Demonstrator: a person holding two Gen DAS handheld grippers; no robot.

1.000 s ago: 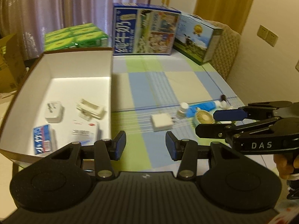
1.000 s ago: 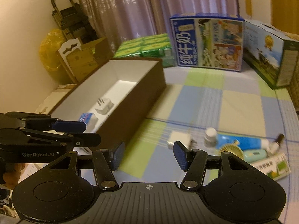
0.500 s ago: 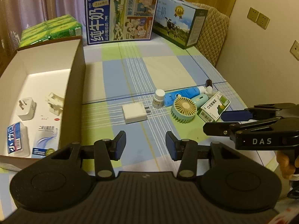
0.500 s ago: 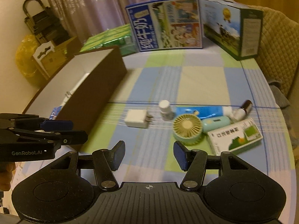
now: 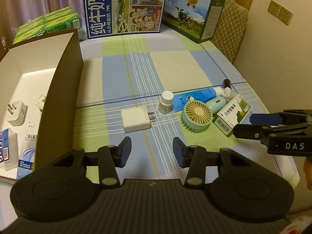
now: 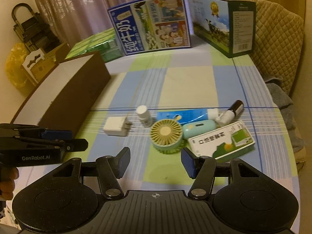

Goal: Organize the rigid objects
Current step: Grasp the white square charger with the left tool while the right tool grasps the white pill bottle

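A white charger (image 5: 136, 120) lies on the checked tablecloth just ahead of my left gripper (image 5: 152, 150), which is open and empty. To its right stand a white pill bottle (image 5: 166, 104), a teal hand fan (image 5: 197, 116), a blue tube (image 5: 198, 97), a green-and-white medicine box (image 5: 232, 114) and a dark-capped small bottle (image 5: 227, 84). My right gripper (image 6: 156, 158) is open and empty too, just short of the fan (image 6: 166, 136) and the medicine box (image 6: 222, 141). A brown box (image 5: 64, 81) with a white inside sits at left.
Inside the brown box lie a white plug adapter (image 5: 16, 113) and some small packets. Two large milk cartons (image 5: 124, 7) and green packs (image 5: 48, 23) stand at the table's far end. A quilted chair back (image 6: 276, 39) is at right, and the table's edge runs close to the medicine box.
Both grippers have moved forward and down towards the loose items, which now look larger and nearer. The brown box has slid to the left of both views. The jaws look unchanged.
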